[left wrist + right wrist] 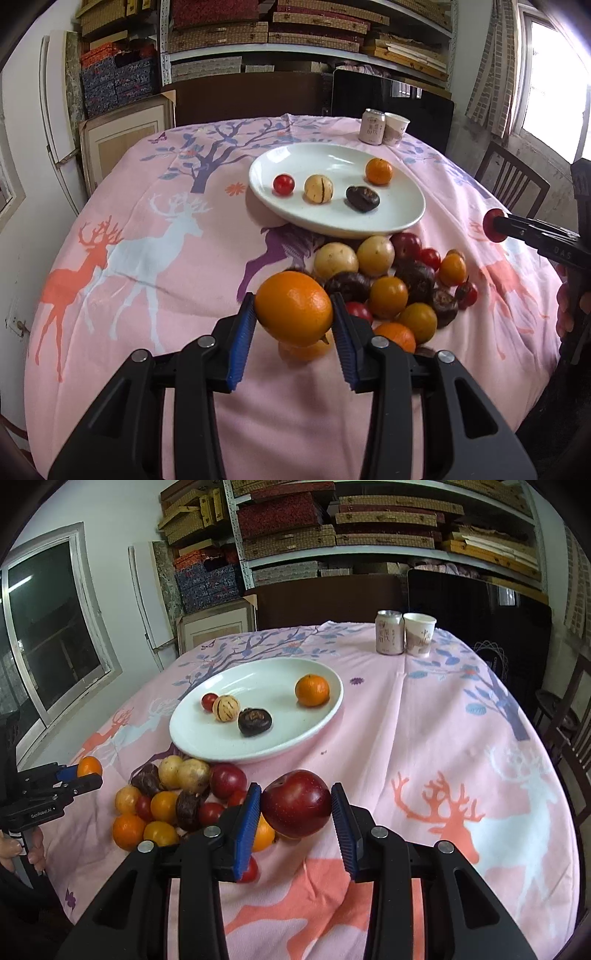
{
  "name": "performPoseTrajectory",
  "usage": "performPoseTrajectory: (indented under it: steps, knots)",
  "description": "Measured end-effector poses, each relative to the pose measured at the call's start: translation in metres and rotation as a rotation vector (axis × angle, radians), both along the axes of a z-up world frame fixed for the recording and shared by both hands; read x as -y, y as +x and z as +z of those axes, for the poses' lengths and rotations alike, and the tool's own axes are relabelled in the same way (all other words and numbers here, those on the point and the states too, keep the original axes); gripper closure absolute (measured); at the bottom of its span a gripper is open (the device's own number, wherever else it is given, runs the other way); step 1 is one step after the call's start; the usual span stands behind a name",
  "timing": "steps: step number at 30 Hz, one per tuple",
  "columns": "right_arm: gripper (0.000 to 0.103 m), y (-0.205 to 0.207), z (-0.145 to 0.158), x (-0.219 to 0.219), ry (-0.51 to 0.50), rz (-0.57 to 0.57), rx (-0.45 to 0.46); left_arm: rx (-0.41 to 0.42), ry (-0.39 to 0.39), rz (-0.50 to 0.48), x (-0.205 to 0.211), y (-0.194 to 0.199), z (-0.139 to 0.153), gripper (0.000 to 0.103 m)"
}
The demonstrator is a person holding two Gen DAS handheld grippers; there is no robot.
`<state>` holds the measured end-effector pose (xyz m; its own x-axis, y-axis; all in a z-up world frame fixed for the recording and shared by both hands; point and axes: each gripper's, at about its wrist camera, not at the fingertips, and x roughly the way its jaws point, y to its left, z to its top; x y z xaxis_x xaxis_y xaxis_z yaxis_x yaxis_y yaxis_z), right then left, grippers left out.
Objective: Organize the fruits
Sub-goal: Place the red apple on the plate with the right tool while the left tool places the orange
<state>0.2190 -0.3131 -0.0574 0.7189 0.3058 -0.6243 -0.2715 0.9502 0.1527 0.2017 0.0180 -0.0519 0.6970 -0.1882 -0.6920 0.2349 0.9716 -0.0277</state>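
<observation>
Both tongs grip fruit, orange [293,308] left, plum [296,804] right, above the pile [399,284].

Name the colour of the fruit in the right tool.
Dark red plum, clearest in the right wrist view.

Drink can [389,632] beside paper cup [419,634]

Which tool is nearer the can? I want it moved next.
Right. The right tool, gripping a red plum, sits on the can's side; the left tool is beyond the fruit pile.
</observation>
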Motion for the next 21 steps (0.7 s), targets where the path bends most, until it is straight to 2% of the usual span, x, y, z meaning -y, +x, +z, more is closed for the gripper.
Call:
performPoseTrajectory:
  steps: [3, 6, 14, 15, 17, 18, 20, 21]
  knots:
    - [0.064, 0.02, 0.015, -0.01, -0.011, 0.012, 0.028, 0.021, -0.019, -0.025, 0.015, 0.026, 0.012, 0.063]
    - [0.064, 0.044, 0.022, -0.022, -0.015, 0.02, 0.045, 0.009, -0.046, -0.038, 0.03, 0.059, 0.013, 0.063]
    - [0.062, 0.108, 0.005, -0.058, -0.075, 0.026, -0.028, -0.063, -0.013, -0.028, 0.065, 0.133, -0.011, 0.062]
    - [0.062, 0.113, 0.002, -0.061, -0.09, 0.024, -0.042, -0.071, -0.006, -0.017, 0.067, 0.139, -0.014, 0.058]
    - [0.054, 0.113, 0.002, -0.063, -0.095, 0.02, -0.041, -0.058, -0.031, 0.0, 0.063, 0.14, -0.011, 0.039]
    - [0.049, 0.108, 0.004, -0.062, -0.091, 0.02, -0.024, -0.037, -0.043, 0.006, 0.06, 0.136, -0.006, 0.036]
    - [0.047, 0.095, 0.009, -0.059, -0.102, 0.01, 0.007, -0.002, -0.042, 0.012, 0.055, 0.123, 0.003, 0.026]
    - [0.047, 0.088, 0.01, -0.057, -0.11, 0.003, 0.014, 0.011, -0.036, 0.013, 0.053, 0.115, 0.006, 0.026]
